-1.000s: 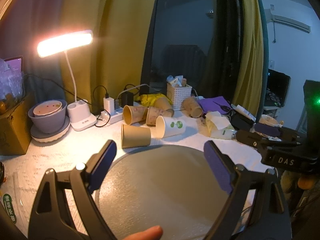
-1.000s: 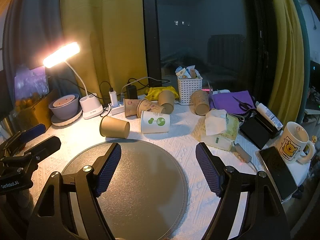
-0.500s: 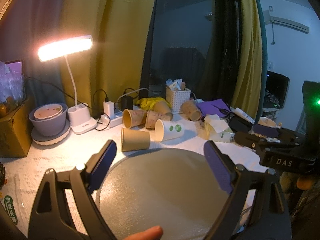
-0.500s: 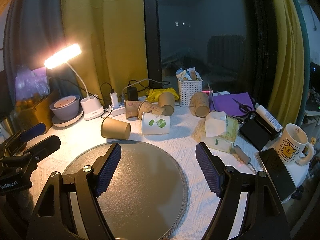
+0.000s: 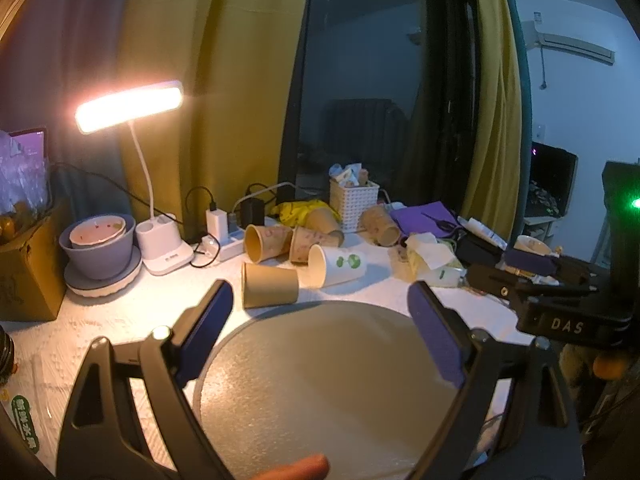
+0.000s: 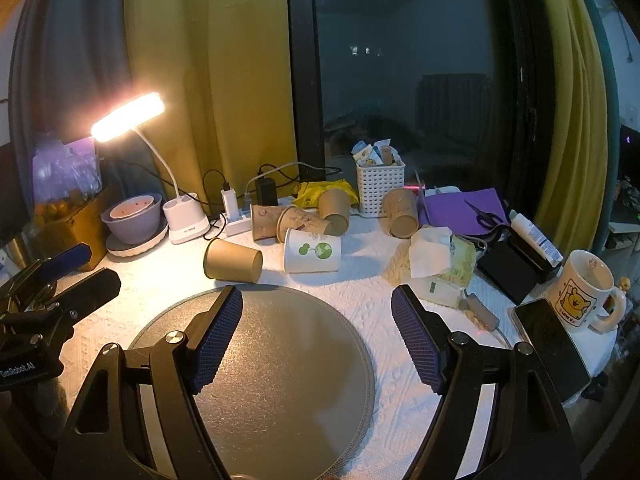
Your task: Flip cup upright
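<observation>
Several paper cups lie on their sides behind a round grey mat (image 5: 320, 380). A plain brown cup (image 5: 270, 285) (image 6: 233, 261) lies nearest its far edge. A white cup with a green print (image 5: 336, 266) (image 6: 313, 251) lies to its right. More brown cups (image 5: 268, 237) (image 6: 298, 220) lie behind. My left gripper (image 5: 320, 336) is open and empty above the mat. My right gripper (image 6: 316, 332) is open and empty above the mat too. Each gripper shows at the edge of the other's view: the right (image 5: 536, 280), the left (image 6: 60, 280).
A lit desk lamp (image 5: 160, 240), a purple bowl (image 5: 98, 244), a power strip (image 5: 224, 240) and a white basket (image 6: 380, 192) stand at the back. A tissue pack (image 6: 436, 268), a mug (image 6: 580, 292), a phone (image 6: 552, 344) and scissors (image 6: 484, 216) lie right.
Both views have drifted slightly, so the cups sit a little lower and nearer. Both grippers stay open and empty.
</observation>
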{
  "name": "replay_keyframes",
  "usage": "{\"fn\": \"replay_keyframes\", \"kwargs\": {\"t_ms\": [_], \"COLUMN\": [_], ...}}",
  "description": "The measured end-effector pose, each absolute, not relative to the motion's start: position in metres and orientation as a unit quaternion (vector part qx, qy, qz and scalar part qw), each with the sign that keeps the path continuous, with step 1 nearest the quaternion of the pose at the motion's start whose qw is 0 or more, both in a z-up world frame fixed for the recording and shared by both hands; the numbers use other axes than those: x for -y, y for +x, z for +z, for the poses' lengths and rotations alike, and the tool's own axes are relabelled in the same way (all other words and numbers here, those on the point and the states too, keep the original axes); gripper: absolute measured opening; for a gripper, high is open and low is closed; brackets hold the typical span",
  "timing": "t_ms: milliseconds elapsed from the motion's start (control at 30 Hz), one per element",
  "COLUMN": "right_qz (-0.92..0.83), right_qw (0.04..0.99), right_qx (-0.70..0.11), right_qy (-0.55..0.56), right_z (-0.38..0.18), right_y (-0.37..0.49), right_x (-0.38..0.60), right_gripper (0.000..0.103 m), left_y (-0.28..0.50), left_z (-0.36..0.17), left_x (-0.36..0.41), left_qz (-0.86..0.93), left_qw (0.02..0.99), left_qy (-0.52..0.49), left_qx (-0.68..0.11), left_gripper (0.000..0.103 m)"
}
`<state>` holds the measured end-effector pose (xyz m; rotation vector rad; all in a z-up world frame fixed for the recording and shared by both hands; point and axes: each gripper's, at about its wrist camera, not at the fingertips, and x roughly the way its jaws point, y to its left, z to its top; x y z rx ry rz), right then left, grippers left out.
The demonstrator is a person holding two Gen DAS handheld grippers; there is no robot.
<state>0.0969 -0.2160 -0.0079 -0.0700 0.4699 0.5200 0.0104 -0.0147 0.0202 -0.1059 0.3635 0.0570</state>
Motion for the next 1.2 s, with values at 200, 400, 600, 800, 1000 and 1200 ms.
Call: {"fn": "replay_keyframes", "kwargs": {"t_ms": [200,400,600,800,1000,1200], "right_qz": [0.257,0.257,0.258,0.257,0.259,0.261], "right_qw": [0.939,0.94,0.941,0.942,0.942,0.941], "right_qx": [-0.225,-0.22,-0.215,-0.211,-0.209,-0.212], "right_qy": [-0.034,-0.036,-0.039,-0.039,-0.041,-0.04], "right_z": [-0.004,-0.001,0.002,0.005,0.006,0.004], "right_y": [0.092,0.086,0.076,0.068,0.062,0.062], "right_x": [0.217,0.217,0.217,0.218,0.216,0.216], "right_gripper": [0.08,0.08,0.08,0.08,0.08,0.08], "left_y": [0.005,-0.001,-0.009,-0.018,-0.025,-0.021], "left_z": [0.025,0.026,0.029,0.031,0.032,0.029], "left_x": [0.017,0.017,0.017,0.018,0.018,0.014], "left_qz": [0.029,0.03,0.029,0.029,0.03,0.042], "left_qw": [0.983,0.984,0.985,0.986,0.986,0.983], "left_qy": [-0.051,-0.052,-0.053,-0.053,-0.053,-0.063], "left_qx": [-0.173,-0.169,-0.162,-0.156,-0.155,-0.168], "left_gripper": [0.09,0.09,0.09,0.09,0.09,0.09]}}
